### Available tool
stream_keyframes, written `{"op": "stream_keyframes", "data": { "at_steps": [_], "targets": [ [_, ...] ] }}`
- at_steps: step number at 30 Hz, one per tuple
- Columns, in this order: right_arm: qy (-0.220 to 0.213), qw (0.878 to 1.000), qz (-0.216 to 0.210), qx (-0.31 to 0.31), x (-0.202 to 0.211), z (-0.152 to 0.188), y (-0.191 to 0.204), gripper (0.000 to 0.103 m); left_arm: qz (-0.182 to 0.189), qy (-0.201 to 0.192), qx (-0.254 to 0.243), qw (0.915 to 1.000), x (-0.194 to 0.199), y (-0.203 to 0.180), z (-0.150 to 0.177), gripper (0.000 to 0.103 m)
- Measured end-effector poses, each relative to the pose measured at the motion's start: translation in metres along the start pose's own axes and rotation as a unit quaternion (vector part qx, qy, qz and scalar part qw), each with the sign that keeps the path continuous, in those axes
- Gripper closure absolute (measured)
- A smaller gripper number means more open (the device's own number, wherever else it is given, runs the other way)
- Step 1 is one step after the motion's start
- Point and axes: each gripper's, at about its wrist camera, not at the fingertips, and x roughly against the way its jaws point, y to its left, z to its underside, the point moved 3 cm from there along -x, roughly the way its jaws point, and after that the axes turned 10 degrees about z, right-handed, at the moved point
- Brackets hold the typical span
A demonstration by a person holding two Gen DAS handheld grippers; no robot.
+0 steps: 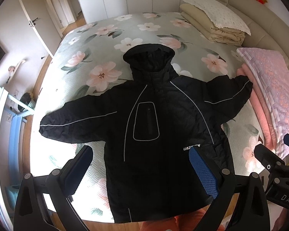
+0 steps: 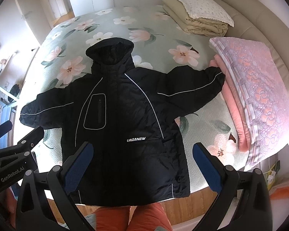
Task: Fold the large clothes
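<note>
Lying face up on a bed with a green floral bedspread (image 1: pixel 125 30) is a black hooded jacket (image 1: pixel 160 127), spread flat with both sleeves stretched out to the sides and its hood pointing toward the far edge. Thin pale piping runs along the sleeves and chest, and white lettering sits low on the front. The hem hangs just over the near edge of the bed, above a wooden floor (image 2: pixel 198 200). One cuff touches a folded pink patterned blanket (image 2: pixel 260 88) lying along the headboard side; a folded beige quilt with a pillow on top (image 1: pixel 215 19) sits farther away.

The left gripper (image 1: pixel 142 157) hovers above the jacket's lower half, jaws spread wide and empty. The right gripper (image 2: pixel 142 154) hangs beside it over the hem, likewise released and holding nothing. Orange-clad legs (image 2: pixel 144 219) show below.
</note>
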Motion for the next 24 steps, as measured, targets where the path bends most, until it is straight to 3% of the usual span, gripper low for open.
{"op": "stream_keyframes", "data": {
  "at_steps": [16,24],
  "targets": [
    [0.015,1.0,0.019,0.008,-0.004,0.008,0.019,0.0,0.013,0.011,-0.013,0.9998,-0.025,0.015,-0.01,0.003],
    [0.001,0.999,0.036,-0.034,-0.017,-0.013,-0.039,0.0,0.019,0.002,-0.026,0.9995,-0.032,-0.003,-0.015,0.009]
  ]
}}
